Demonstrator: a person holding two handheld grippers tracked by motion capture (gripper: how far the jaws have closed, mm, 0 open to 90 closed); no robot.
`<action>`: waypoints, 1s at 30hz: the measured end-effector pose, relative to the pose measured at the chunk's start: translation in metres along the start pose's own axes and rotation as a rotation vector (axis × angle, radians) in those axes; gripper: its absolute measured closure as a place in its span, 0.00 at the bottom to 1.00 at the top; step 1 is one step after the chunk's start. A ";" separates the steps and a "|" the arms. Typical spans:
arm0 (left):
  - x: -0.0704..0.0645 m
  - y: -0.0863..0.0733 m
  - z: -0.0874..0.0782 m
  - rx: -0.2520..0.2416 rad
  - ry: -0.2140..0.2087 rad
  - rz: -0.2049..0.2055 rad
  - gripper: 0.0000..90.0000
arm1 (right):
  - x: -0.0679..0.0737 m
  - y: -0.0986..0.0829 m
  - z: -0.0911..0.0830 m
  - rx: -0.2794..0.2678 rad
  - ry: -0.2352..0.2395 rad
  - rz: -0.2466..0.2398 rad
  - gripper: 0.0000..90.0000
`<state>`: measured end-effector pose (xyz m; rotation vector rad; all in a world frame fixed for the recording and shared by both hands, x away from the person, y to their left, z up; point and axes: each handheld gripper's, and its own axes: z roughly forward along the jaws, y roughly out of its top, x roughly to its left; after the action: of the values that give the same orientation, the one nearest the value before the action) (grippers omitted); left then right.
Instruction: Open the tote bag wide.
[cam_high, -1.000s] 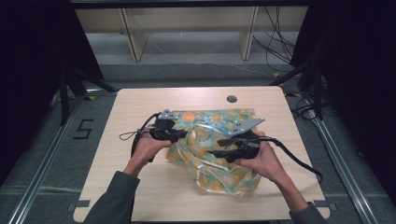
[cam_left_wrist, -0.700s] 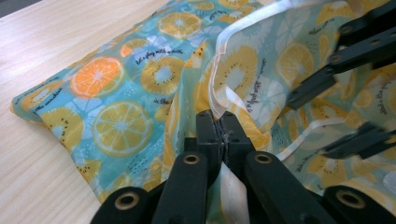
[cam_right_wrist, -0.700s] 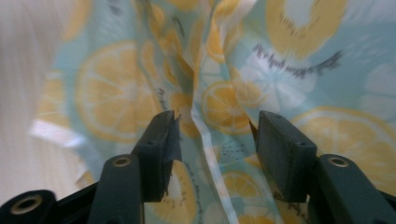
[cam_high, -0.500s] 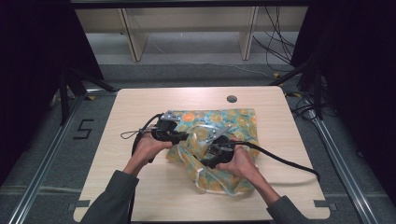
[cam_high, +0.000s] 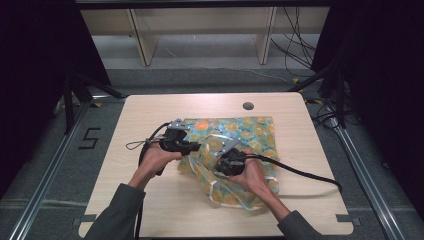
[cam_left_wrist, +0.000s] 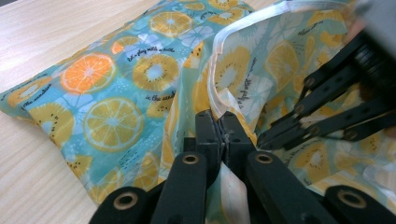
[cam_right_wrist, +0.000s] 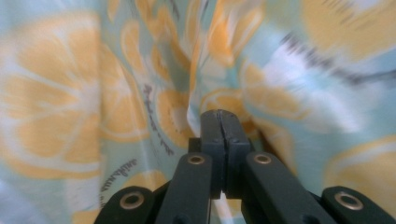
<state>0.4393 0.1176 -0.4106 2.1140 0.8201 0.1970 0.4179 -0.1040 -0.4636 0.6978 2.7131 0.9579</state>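
A person's sleeved forearms reach in over the near edge of a pale wooden table (cam_high: 150, 210), each hand working a black two-jaw gripper on a citrus-print cloth (cam_high: 250, 135) that lies rumpled across the middle and right of the tabletop. The right gripper (cam_high: 227, 161), nearer the person, has its jaws pressed together on a fold of the fabric, its own view showing the print bunched tight around the tips (cam_right_wrist: 219, 122). Just beyond it and to the left, the left gripper (cam_high: 192, 146) pinches the cloth at its white-piped hem (cam_left_wrist: 219, 84), jaws clamped flat against each other with the edge running up between them. The two grippers sit close together, the fabric puckered between them, while the far half of the cloth lies flatter toward a small round grommet hole (cam_high: 248, 106) in the table. The work in hand looks like folding or straightening; done well, it would call for keeping both pinches firm on the hem and drawing the hands evenly apart so the slack pulls out without twisting. Past the table, shelving legs (cam_high: 142, 45) and loose cables (cam_high: 295, 50) stand on the floor.
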 end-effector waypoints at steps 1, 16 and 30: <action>0.000 0.000 0.000 -0.005 -0.013 -0.013 0.98 | 0.001 0.001 -0.005 -0.009 -0.002 0.044 1.00; 0.000 0.001 -0.001 0.034 0.058 0.114 0.95 | 0.008 0.022 -0.011 -0.073 0.038 0.020 1.00; -0.071 0.005 -0.009 0.069 0.164 0.344 0.60 | -0.072 0.062 -0.055 -0.137 -0.115 0.110 1.00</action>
<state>0.3831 0.0773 -0.3911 2.3168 0.5557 0.5363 0.4862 -0.1265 -0.3803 0.8541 2.5053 1.0808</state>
